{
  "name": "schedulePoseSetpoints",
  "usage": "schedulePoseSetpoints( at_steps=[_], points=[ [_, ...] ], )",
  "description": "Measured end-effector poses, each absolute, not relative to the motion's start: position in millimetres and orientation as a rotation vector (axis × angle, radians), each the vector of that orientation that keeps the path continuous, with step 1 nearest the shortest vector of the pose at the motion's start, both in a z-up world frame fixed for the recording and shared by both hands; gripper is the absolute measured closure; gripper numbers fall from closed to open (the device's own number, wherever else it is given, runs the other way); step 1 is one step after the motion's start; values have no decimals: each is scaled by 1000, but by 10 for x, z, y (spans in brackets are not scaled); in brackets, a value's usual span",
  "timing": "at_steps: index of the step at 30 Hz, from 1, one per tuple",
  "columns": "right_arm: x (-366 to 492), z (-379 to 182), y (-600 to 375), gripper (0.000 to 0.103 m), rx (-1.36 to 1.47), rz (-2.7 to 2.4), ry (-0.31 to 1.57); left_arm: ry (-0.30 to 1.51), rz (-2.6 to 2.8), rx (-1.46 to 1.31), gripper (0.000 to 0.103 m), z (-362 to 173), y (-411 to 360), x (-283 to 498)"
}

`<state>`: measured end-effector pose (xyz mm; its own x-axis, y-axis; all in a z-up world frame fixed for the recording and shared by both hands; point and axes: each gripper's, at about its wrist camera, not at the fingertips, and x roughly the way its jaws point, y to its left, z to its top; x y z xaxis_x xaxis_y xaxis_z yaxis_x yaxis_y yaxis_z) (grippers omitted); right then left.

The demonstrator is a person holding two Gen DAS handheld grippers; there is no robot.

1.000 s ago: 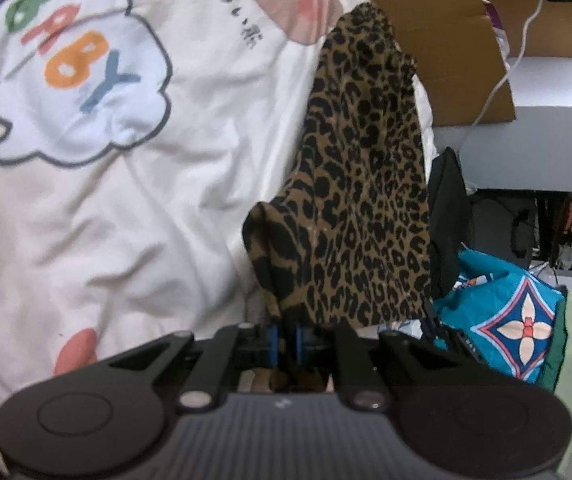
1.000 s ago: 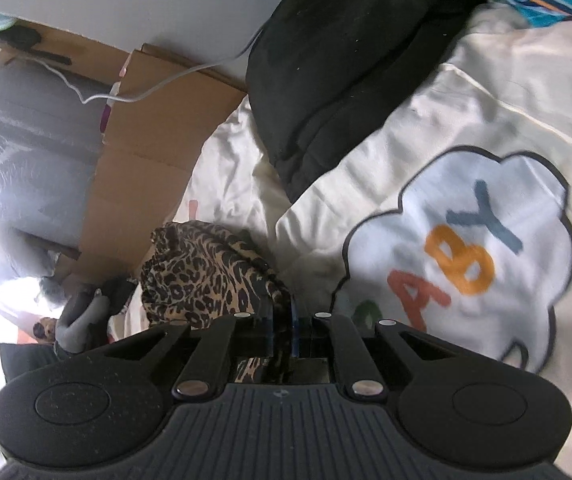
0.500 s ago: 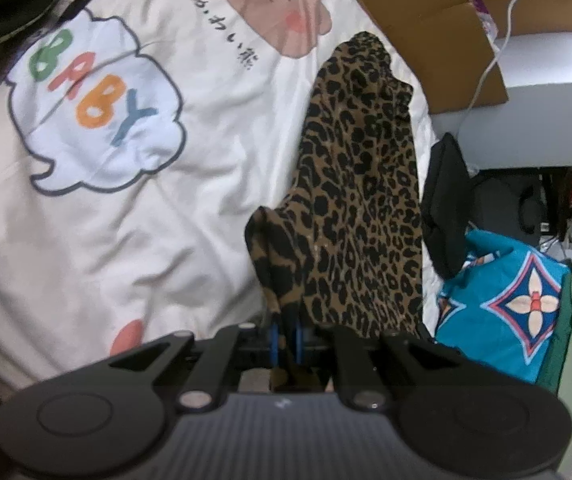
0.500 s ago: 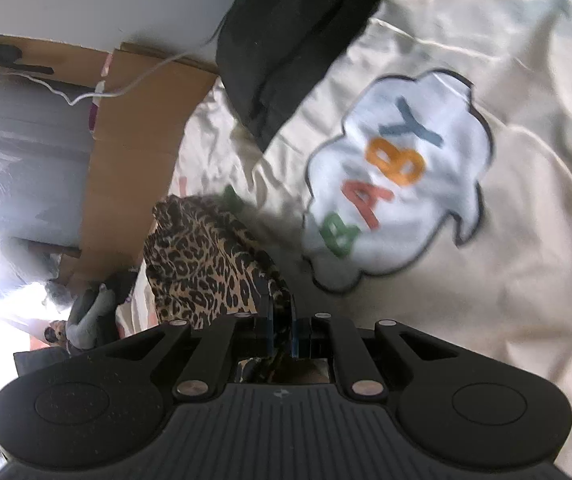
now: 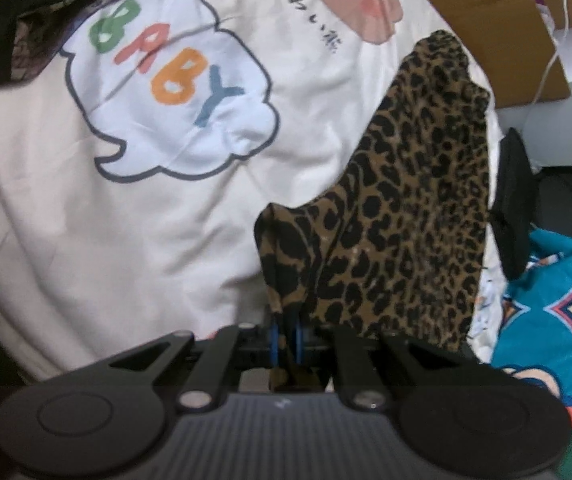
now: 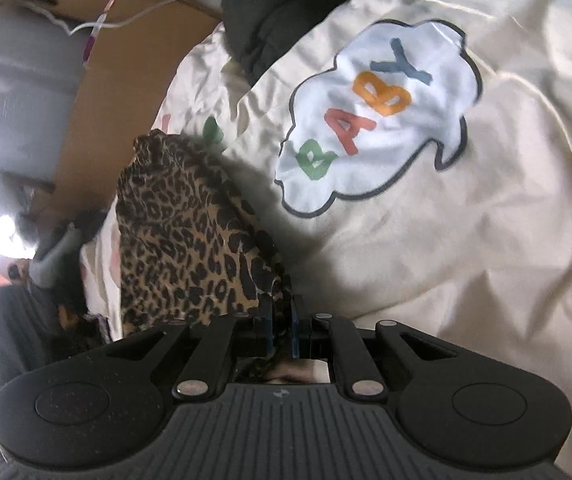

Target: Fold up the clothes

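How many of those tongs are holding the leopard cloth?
2: left tongs pinch one corner of the leopard cloth, right tongs pinch another.

The one word that reads clearly is "BABY", printed in fat rounded capitals inside a white, dark-outlined speech bubble on the cream bedsheet. The first B is green, the A red, the second B orange and the Y blue. In the left wrist view the bubble lies ahead of the left tool and off to its left; in the right wrist view the same speech bubble lies ahead of the right tool and to its right, the letters climbing slantwise. A short line of small dark handwritten characters runs beneath a pink cartoon shape further ahead of the left tool; they are too small to read.
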<state>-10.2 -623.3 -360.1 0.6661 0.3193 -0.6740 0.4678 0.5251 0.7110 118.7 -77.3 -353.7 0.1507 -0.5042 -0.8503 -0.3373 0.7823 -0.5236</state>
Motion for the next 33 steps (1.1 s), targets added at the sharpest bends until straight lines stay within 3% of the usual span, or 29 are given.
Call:
schedulePoseSetpoints(
  at_steps=[2, 5, 6, 16, 19, 20, 21, 33],
  points=[
    [-81, -3618, -6274, 89, 1038, -97, 869, 1457, -130, -719, 95, -3579, -779, 1183],
    [-11, -3628, -6334, 59, 1002, -75, 864, 1463, -129, -727, 95, -3636, -771, 1180],
    [16, -3631, -6351, 55, 992, -64, 863, 1464, -132, -727, 95, -3641, -767, 1178],
    [378, -3798, -6385, 52, 940, 108, 963, 1461, -161, -723, 94, -3703, -772, 1179],
    [413, -3822, -6388, 58, 922, 133, 979, 1458, -168, -727, 94, -3685, -766, 1175],
    [414, -3820, -6379, 83, 909, 136, 985, 1456, -172, -731, 94, -3679, -764, 1175],
    [407, -3819, -6366, 97, 897, 139, 995, 1455, -174, -733, 94, -3671, -759, 1176],
    [-28, -3543, -6267, 101, 1025, 60, 963, 1452, -196, -644, 95, -3349, -726, 1223]
  ],
)
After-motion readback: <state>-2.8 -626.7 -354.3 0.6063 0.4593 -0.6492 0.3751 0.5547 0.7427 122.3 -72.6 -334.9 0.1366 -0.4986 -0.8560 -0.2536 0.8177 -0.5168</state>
